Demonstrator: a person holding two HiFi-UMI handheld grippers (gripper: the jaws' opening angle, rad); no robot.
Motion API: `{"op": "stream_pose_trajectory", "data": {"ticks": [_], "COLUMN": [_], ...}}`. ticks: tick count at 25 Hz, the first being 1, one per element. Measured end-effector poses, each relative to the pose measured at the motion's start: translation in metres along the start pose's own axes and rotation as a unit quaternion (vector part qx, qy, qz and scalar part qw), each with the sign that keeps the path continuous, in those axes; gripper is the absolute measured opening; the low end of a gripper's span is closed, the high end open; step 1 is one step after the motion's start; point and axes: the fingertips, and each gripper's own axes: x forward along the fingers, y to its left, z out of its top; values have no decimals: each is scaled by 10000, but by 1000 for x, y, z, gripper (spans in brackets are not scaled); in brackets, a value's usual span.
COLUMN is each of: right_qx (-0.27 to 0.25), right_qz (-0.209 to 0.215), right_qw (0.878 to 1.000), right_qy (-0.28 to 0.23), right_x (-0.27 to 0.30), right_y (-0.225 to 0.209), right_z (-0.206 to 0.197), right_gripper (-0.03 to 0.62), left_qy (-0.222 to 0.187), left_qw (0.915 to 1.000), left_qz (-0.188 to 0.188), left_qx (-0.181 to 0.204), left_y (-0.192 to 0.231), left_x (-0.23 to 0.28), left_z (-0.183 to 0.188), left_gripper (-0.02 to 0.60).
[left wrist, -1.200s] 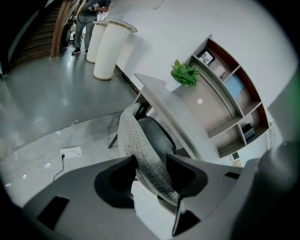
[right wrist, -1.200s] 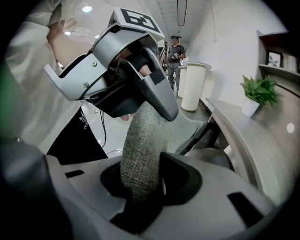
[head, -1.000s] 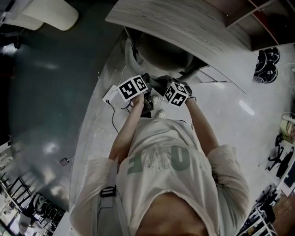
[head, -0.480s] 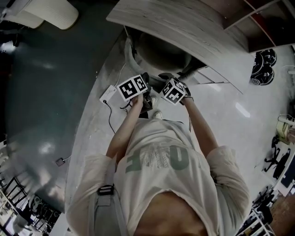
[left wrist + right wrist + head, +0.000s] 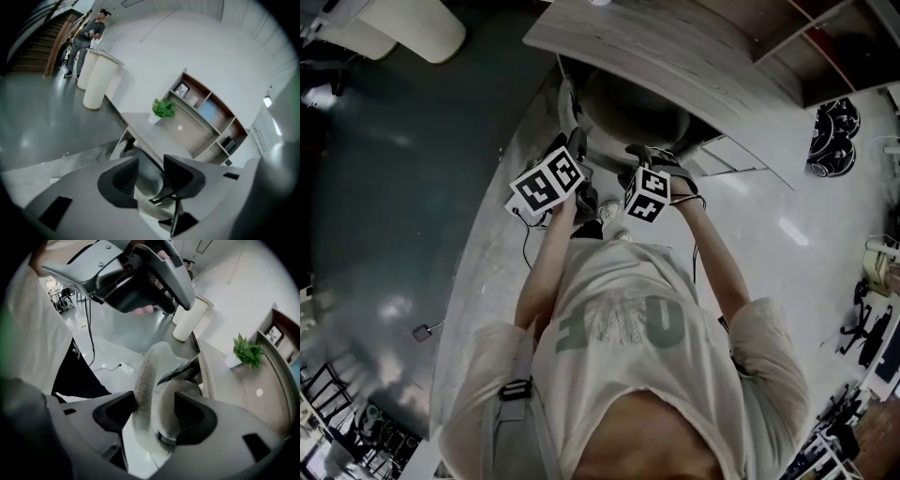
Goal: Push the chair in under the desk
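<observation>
A grey chair (image 5: 633, 108) stands tucked under the pale wooden desk (image 5: 675, 47), its back toward me. My left gripper (image 5: 576, 145) hovers at the chair's left side. Its jaws are closing, and the chair (image 5: 149, 180) shows beyond the gap with neither pad touching it. My right gripper (image 5: 642, 156) is at the chair's back edge, its jaws opening. The fuzzy grey backrest (image 5: 143, 394) runs between them, close against the left pad, and is not squeezed. The left gripper (image 5: 136, 273) also fills the top of the right gripper view.
A potted plant (image 5: 163, 108) sits on the desk (image 5: 154, 140), with a shelf unit (image 5: 206, 117) behind it. A white power strip (image 5: 123, 365) and its cable lie on the floor to the left. Two white cylinders (image 5: 101, 77) and a person (image 5: 89, 35) stand far off.
The two marker cubes have moved apart. The left gripper has swung left and now points up at the chair's side. The right gripper has shifted slightly toward me.
</observation>
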Motion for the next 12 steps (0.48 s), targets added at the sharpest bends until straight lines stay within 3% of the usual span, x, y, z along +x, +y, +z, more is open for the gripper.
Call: {"op": "stream_pose_trajectory", "data": {"ticks": [3,6,9,12], "right_qx": [480,1266,1866,2117], "right_qz": [-191,-657,-1013,-1216], "right_qw": [9963,9742,9332,8845], "right_qy": [-680,-1750,-2900,-3976], "right_x": [-33,-87,-156,-226], "right_y": [-19,-66,-109,-133], "right_z": [30,71,110,136], "right_gripper": [262,262,262,261], "left_qy": [-515,-913,-1245,-1713], "left_qw": [9978,9919,9819,9637], "left_qz": [-247,-567,-885,-1135], "left_qx": [350,670,1121,1704], "left_y": [-25,-55,-91,-130], "left_x": [-15,-31,-51,-75], "left_z": [39,71,97,124], "left_gripper": [175,175,175,172]}}
